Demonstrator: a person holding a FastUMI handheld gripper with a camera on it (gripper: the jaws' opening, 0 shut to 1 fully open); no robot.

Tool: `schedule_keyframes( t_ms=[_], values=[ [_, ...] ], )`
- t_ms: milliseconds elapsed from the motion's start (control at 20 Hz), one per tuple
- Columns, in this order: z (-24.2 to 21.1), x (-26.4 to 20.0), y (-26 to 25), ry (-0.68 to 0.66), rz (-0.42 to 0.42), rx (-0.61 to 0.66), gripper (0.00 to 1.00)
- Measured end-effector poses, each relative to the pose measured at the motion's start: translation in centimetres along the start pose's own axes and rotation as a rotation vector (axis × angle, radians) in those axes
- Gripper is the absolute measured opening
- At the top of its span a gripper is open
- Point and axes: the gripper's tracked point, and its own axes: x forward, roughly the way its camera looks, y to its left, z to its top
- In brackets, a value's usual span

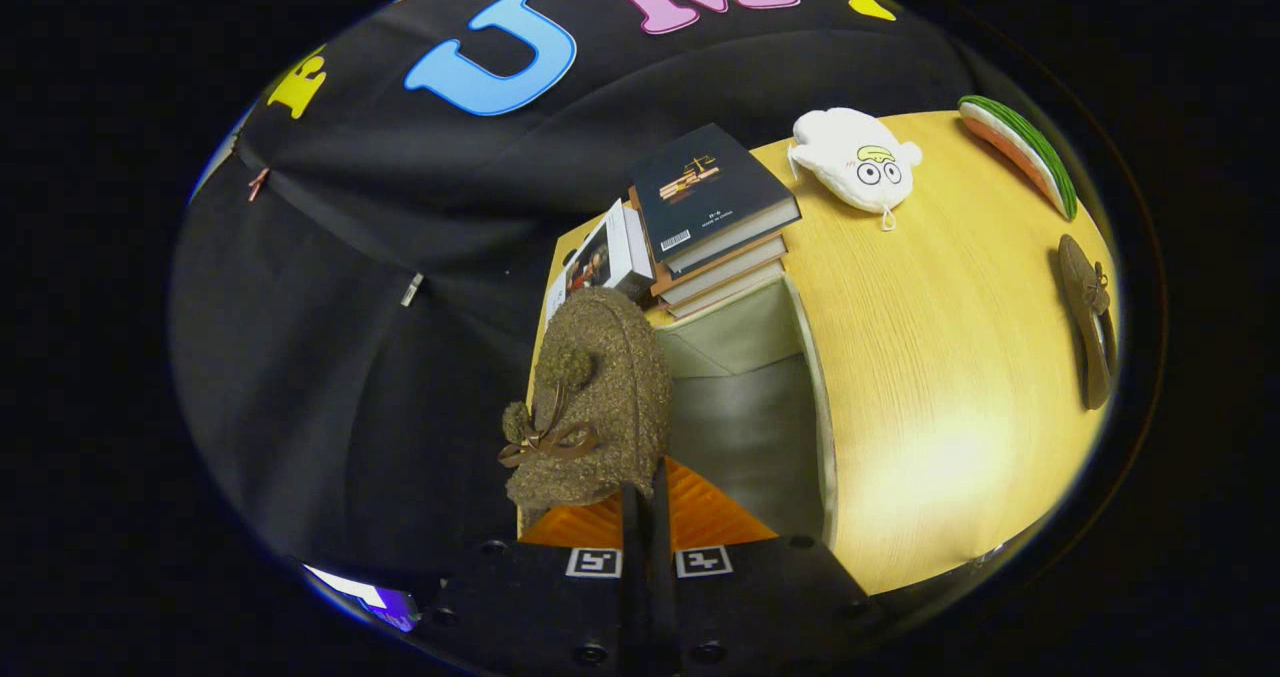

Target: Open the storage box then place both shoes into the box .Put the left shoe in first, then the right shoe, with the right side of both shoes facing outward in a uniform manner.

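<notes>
My gripper (645, 502) is shut, its two fingers pinching the rim of a brown woolly shoe (600, 397) with a pom-pom bow. The shoe hangs tilted just ahead of the fingers, over the left side of the open storage box (815, 407). The box has a pale rim and a grey inside. An orange ribbed surface (710, 517) shows right below the fingers at the box's near end. The second brown shoe (1090, 317) lies on its side on the wooden table (950, 377), far to the right of the box.
A stack of books (715, 217) stands just beyond the box, with another book (605, 257) leaning at its left. A white plush pouch (860, 162) and a watermelon-slice toy (1020, 152) lie at the table's far side. Black cloth hangs on the left.
</notes>
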Motion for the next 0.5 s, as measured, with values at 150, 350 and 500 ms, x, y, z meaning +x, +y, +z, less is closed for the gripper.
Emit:
schedule_keyframes(
  t_ms=[150, 350, 500],
  values=[
    [-1.2, 1.7, -0.5, 0.032, -0.018, 0.035, 0.05],
    [-2.1, 3.2, -1.0, 0.058, -0.043, 0.042, 0.05],
    [-2.6, 4.4, -0.6, 0.094, -0.042, 0.043, 0.07]
  ],
)
